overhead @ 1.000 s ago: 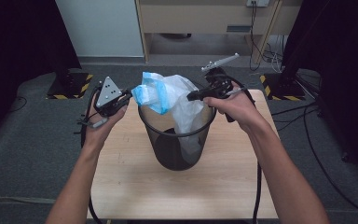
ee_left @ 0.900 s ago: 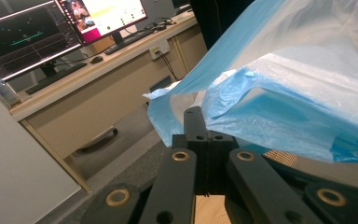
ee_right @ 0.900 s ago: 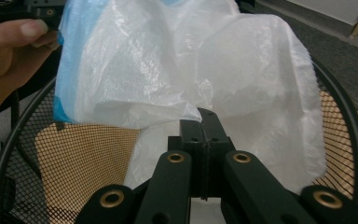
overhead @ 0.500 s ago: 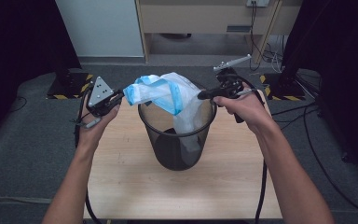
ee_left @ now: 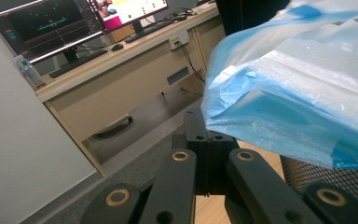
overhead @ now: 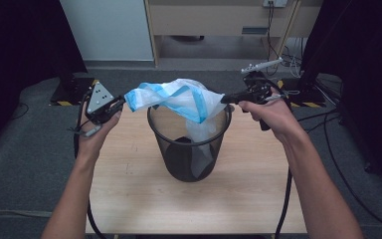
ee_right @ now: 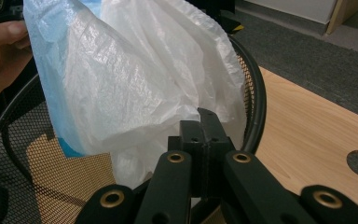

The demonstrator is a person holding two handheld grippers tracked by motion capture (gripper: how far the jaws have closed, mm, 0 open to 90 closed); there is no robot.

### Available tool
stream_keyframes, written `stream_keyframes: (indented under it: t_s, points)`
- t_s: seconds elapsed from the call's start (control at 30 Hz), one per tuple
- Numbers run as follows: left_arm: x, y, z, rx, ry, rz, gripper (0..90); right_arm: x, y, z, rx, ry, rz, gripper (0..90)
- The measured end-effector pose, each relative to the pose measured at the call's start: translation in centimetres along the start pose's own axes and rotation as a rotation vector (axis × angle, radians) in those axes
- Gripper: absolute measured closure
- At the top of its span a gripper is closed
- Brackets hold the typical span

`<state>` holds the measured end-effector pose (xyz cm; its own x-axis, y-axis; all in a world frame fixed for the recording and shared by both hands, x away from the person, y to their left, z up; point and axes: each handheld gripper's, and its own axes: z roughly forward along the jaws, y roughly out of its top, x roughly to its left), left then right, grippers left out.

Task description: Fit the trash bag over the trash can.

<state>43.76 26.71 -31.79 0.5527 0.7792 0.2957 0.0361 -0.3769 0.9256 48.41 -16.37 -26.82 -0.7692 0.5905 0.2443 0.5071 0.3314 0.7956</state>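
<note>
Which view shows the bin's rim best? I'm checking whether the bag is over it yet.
The high view: the whole rim of the bin shows, with the bag stretched above it. The right gripper view shows part of the rim; the left gripper view, mesh wall.

Black wire-mesh bin (overhead: 189,149): upright, near the middle of the pale wooden surface (overhead: 129,199). White plastic bag with blue rim (overhead: 179,99): mouth stretched across and above the bin's rim, lower part hanging down inside the bin. Left gripper (overhead: 121,103): held in the person's left hand (overhead: 93,132) left of the bin, grey three-cornered plate on top, jaws closed on the bag's left edge. Right gripper (overhead: 226,99): held in the person's right hand (overhead: 271,117) right of the bin, jaws closed on the bag's right edge at the rim. Both forearms enter from below. Grey carpet (overhead: 30,164) surrounds the surface; a pale cabinet (overhead: 109,30) stands beyond.
</note>
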Motion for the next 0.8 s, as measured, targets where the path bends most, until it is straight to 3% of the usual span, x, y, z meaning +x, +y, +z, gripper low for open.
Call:
stream_keyframes:
  t_s: [0.1,0.3,0.5,0.53,0.67,0.8]
  points:
    - [0.1,-0.1,-0.1,-0.003,0.002,-0.005,90.0,-0.2,-0.1,-0.2,-0.002,-0.004,0.000,90.0]
    - [-0.8,0.3,0.2,0.007,-0.011,0.027,90.0,0.2,-0.1,0.3,-0.001,0.010,-0.006,90.0]
    - [-1.9,0.9,1.0,0.034,-0.013,0.059,90.0,1.1,0.0,0.6,-0.006,0.029,-0.059,73.9]
    - [-2.0,1.1,1.3,0.038,-0.011,0.055,90.0,1.4,-0.1,0.6,-0.005,0.031,-0.074,64.6]
    - [-2.4,1.4,1.9,0.051,-0.008,0.053,90.0,1.9,-0.2,0.5,-0.009,0.028,-0.098,47.5]
    - [-2.6,1.8,2.2,0.053,-0.007,0.063,90.0,2.5,-0.3,0.3,-0.012,0.030,-0.122,38.4]
